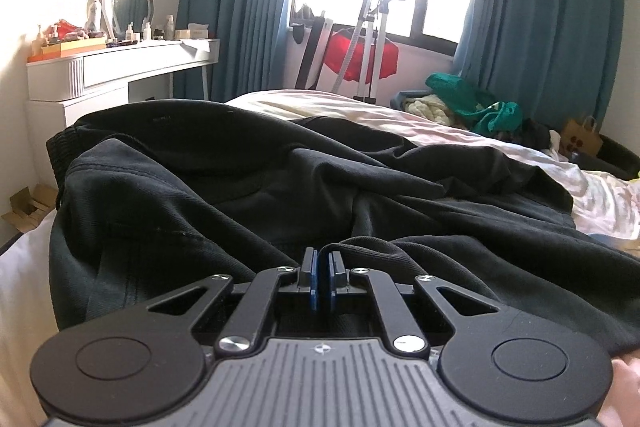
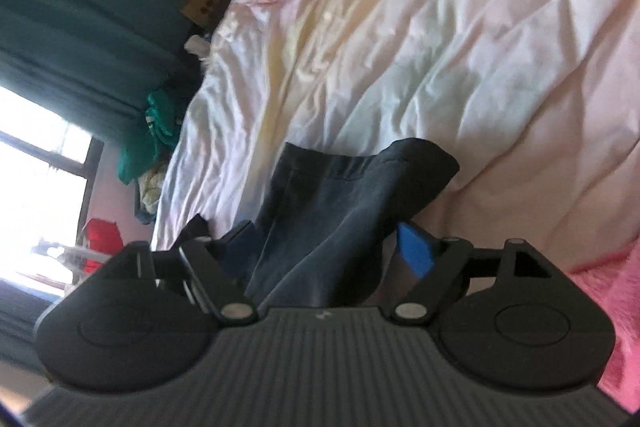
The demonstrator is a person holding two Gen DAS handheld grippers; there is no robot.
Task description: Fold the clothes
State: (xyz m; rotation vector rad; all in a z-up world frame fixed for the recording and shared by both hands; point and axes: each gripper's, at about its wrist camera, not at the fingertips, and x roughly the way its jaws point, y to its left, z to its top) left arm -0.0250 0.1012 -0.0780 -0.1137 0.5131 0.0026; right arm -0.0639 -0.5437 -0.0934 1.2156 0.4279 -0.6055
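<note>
Room: bedroom, bed under pale rumpled sheets, teal curtains behind.
Left gripper: jaws together, pinching an edge of the black garment, lower centre of frame.
Right gripper: jaws apart, garment's dark corner loose between them, unpressed.
Progress: early by my reading; garment lies spread and wrinkled, no neat fold visible.

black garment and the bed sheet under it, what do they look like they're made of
Black garment: looks like a soft matte cotton knit, sweatshirt-like; it drapes in thick rounded folds, with stitched seams and a ribbed band at its far left edge. Bed sheet: seems a thin, smooth woven fabric, maybe cotton or a blend; fine sharp wrinkles with a slight sheen, in pale pastel washes. The exact fibre of either cannot be told.
</note>
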